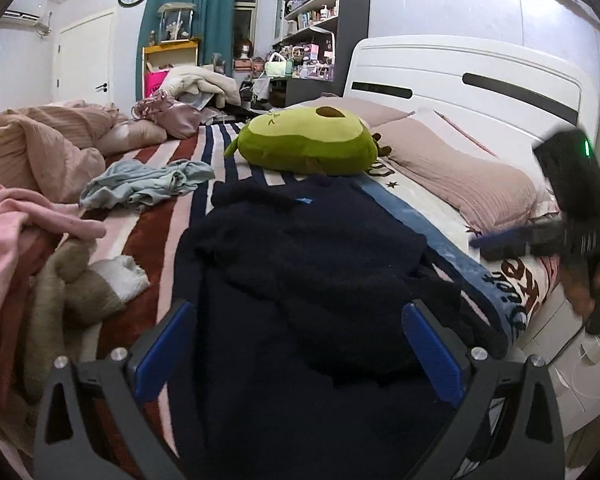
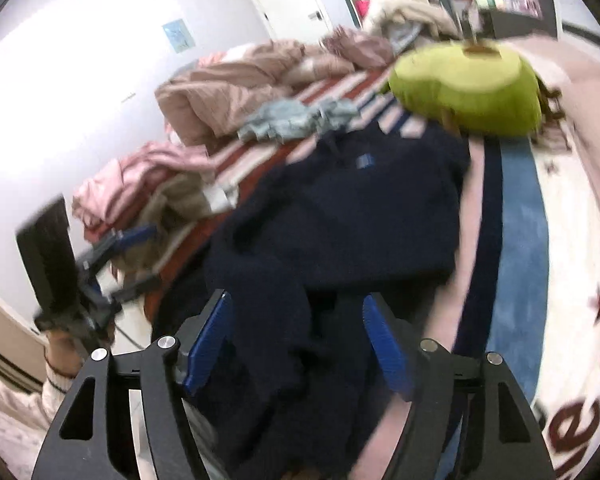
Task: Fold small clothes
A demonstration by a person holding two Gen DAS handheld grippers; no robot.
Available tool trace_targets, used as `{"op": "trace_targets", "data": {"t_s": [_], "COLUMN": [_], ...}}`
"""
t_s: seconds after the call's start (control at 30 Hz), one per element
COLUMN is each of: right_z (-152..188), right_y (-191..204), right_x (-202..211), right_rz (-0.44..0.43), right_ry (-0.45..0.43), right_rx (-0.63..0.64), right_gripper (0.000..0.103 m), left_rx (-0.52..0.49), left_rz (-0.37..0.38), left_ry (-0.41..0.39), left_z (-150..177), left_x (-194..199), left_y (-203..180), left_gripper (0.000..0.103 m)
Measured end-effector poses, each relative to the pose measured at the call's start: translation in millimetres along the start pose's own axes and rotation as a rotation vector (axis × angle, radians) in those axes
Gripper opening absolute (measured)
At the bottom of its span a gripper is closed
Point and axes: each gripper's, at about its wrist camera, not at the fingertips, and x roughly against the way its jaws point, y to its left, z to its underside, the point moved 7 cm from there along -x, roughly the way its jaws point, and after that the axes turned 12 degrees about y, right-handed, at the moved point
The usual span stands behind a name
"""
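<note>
A dark navy garment [image 1: 308, 264] lies spread on the striped bed, partly bunched; it also shows in the right wrist view [image 2: 356, 216], blurred. My left gripper [image 1: 300, 344] is open, low over the garment's near edge, with navy cloth between the wide-apart blue pads [image 1: 164, 348]. My right gripper [image 2: 296, 340] is open over the garment's near edge, with cloth between its pads [image 2: 210, 344]. The right gripper shows blurred at the right of the left wrist view [image 1: 500, 240]. The left gripper shows at the left of the right wrist view [image 2: 128, 256].
A green avocado plush [image 1: 308, 144] lies beyond the garment. A light blue garment [image 1: 148, 184], pink clothes [image 1: 16, 232] and a beige and white piece [image 1: 84, 288] lie to the left. Pink pillows [image 1: 460, 172] and the white headboard [image 1: 472, 80] are on the right.
</note>
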Motion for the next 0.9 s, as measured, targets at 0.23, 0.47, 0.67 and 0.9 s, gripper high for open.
{"op": "trace_targets", "data": {"t_s": [0.23,0.47,0.67,0.9], "right_z": [20,7,-14,-35], "right_y": [17,26,75,150], "right_x": [-46,-48,-47,-86], "right_rz": [-0.049,0.090,-0.002,-0.078], "right_ry": [0.028,0.001,-0.013,0.043], "right_rx": [0.049,0.088,0.156,0.276], "right_gripper": [0.064,0.004,0.004,0.003], "left_rx": [0.025,0.070,0.115,0.159], "left_rz": [-0.038,-0.061,-0.102,-0.160], "left_ry": [-0.038,-0.082,-0.124,-0.156], "left_z": [-12,-10,2,27], "left_x": [17,35,54,81], "left_y": [4,25,58,99], "left_gripper": [0.102,0.102,0.102,0.102]}}
